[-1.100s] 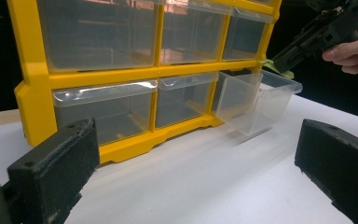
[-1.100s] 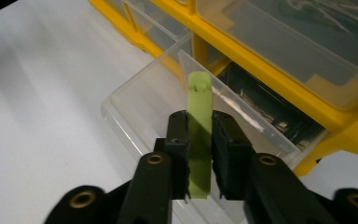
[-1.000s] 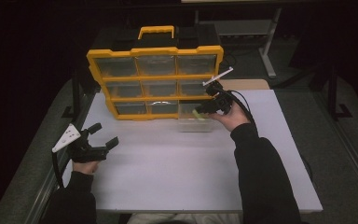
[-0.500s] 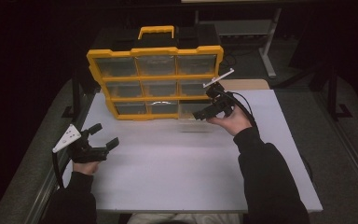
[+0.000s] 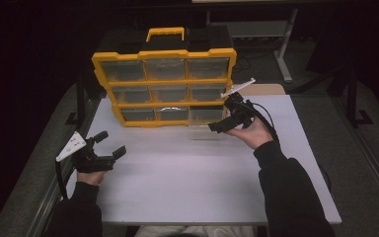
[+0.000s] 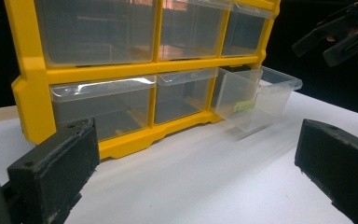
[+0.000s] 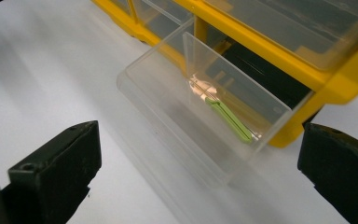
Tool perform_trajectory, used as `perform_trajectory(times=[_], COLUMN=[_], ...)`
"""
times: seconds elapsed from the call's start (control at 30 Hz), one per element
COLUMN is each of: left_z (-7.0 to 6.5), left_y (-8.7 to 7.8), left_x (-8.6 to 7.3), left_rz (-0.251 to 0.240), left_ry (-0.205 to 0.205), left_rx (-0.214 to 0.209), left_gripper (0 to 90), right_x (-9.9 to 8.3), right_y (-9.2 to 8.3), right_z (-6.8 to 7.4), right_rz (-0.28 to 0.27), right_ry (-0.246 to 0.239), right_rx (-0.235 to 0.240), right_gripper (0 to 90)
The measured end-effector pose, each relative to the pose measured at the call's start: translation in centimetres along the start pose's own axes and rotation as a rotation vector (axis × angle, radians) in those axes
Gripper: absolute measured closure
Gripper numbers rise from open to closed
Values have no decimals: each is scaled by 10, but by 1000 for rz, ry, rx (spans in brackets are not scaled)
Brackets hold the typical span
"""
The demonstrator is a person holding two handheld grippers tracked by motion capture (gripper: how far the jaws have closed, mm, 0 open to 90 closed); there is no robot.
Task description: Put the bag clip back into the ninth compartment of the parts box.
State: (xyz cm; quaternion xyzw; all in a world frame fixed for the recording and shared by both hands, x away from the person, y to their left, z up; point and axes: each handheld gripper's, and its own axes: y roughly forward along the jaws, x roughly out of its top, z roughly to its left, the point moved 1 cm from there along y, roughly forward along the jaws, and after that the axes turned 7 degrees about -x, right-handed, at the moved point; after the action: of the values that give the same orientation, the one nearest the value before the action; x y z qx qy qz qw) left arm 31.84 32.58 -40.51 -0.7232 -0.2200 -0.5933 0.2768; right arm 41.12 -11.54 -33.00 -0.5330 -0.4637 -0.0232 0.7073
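A yellow organizer [image 5: 163, 81] with clear drawers stands upright at the back of the white table. Its bottom-right drawer [image 5: 206, 131] is pulled out onto the table. A small green clip-like piece [image 7: 228, 120] lies inside the drawer [image 7: 200, 116]. My right gripper [image 5: 220, 123] hovers just above and to the right of the drawer, open, with nothing between its jaws [image 7: 200, 172]. My left gripper [image 5: 111, 144] is held open near the table's left edge, facing the organizer [image 6: 98, 70]. From there the drawer [image 6: 256, 100] and the right gripper [image 6: 340, 35] are in sight.
The white table [image 5: 187, 187] spreads bare in front of the organizer. A wooden board [image 5: 264, 89] lies behind the right hand. Table legs and a dark floor surround the table.
The right gripper has drawn back a little from the organizer, toward the person, over the pulled-out drawer. The left gripper has stayed put.
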Motion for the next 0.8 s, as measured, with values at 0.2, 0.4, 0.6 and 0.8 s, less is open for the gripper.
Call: perform_trajectory(times=[0.2, 0.4, 0.6, 0.8], left_z=[0, 0, 0, 1], left_y=[0, 1, 1, 2], left_x=[0, -1, -1, -3], left_rz=[0, 10, 6, 14], left_ry=[-1, 1, 0, 0], left_rx=[-1, 0, -5, -3], left_gripper=[0, 0, 0, 0], right_x=[-10, -22, -34, -46], right_y=[-6, -8, -14, -18], right_z=[-6, -14, -21, -24], right_rz=[-12, -22, -48, -78], right_ry=[15, 38, 52, 54], right_rx=[8, 7, 11, 12], right_gripper=[0, 0, 0, 0])
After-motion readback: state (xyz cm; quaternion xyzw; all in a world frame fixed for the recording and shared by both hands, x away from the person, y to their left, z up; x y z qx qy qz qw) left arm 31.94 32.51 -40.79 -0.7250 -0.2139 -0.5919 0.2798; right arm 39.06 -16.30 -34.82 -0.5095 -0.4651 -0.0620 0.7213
